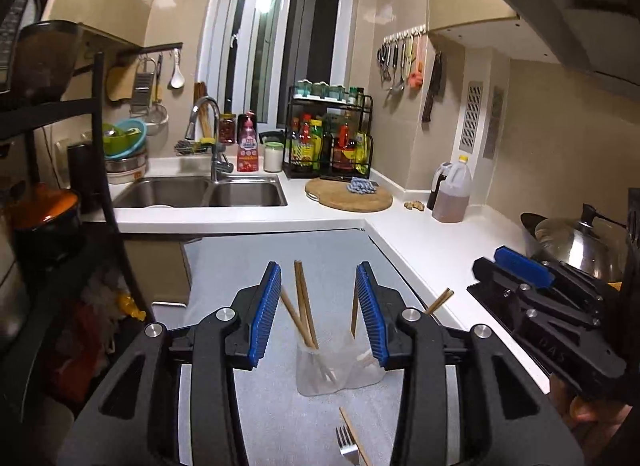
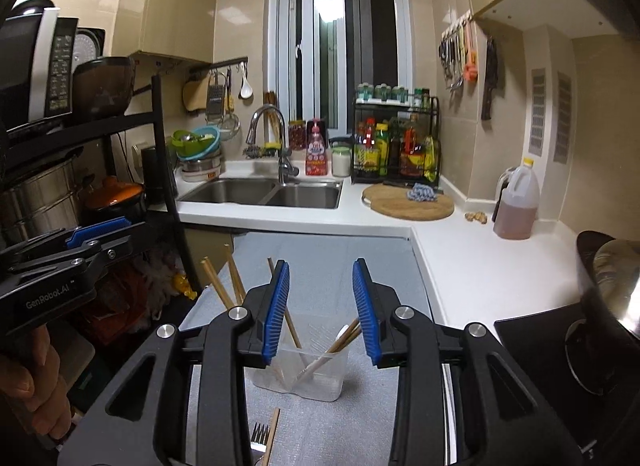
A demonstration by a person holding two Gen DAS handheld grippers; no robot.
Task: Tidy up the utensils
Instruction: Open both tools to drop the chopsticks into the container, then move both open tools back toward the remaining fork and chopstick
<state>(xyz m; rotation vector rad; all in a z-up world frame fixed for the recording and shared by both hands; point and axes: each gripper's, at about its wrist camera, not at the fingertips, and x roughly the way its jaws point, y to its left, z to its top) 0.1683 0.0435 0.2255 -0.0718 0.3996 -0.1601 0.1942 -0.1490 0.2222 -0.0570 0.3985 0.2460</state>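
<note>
Heads up: both your left gripper and right gripper are released, nothing between the pads, hanging just over the clear holder on the gray desk. Dip carelessly and a pad could clip those leaning chopsticks and tip that light holder. Count: one holder, roughly five or six chopsticks inside, plus one fork and one loose chopstick lying in front.
</note>
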